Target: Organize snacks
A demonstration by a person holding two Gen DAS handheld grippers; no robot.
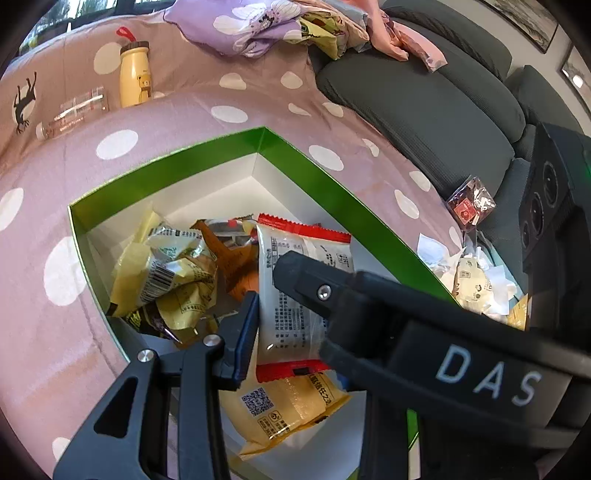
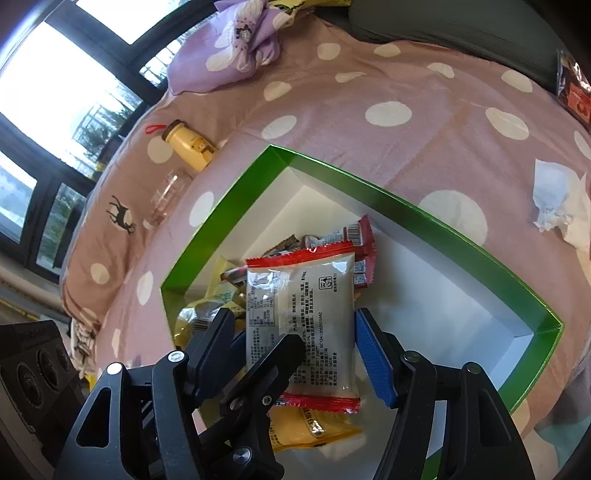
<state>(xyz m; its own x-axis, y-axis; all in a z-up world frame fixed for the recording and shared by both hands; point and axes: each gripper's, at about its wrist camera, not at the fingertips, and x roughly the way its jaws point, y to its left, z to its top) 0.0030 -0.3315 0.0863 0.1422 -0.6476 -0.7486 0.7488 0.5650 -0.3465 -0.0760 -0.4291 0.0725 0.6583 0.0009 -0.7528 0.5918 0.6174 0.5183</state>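
A clear packet with red sealed ends (image 1: 295, 295) (image 2: 317, 314) hangs just over the snacks in the green-rimmed white box (image 1: 207, 155) (image 2: 406, 206). My right gripper (image 2: 293, 314) is shut on it, a pad against each long side. My left gripper (image 1: 291, 325) stands narrow on the packet's lower part. Its blue pad presses the left edge, and its other finger (image 2: 284, 358) lies against the printed face. The right gripper's finger (image 1: 369, 295) crosses in front and hides that side in the left wrist view. Yellow wrappers (image 1: 166, 273), a yellow packet (image 1: 288, 406) and red bars (image 2: 358, 236) lie in the box.
The box sits on a pink dotted cover. A yellow bottle (image 1: 135, 74) and a clear glass (image 1: 81, 109) are beyond its far left corner, and a purple pillow (image 1: 251, 26) lies behind. Grey sofa cushions (image 1: 424, 103), a small red packet (image 1: 471, 206) and crumpled tissues (image 2: 557, 199) are on the right.
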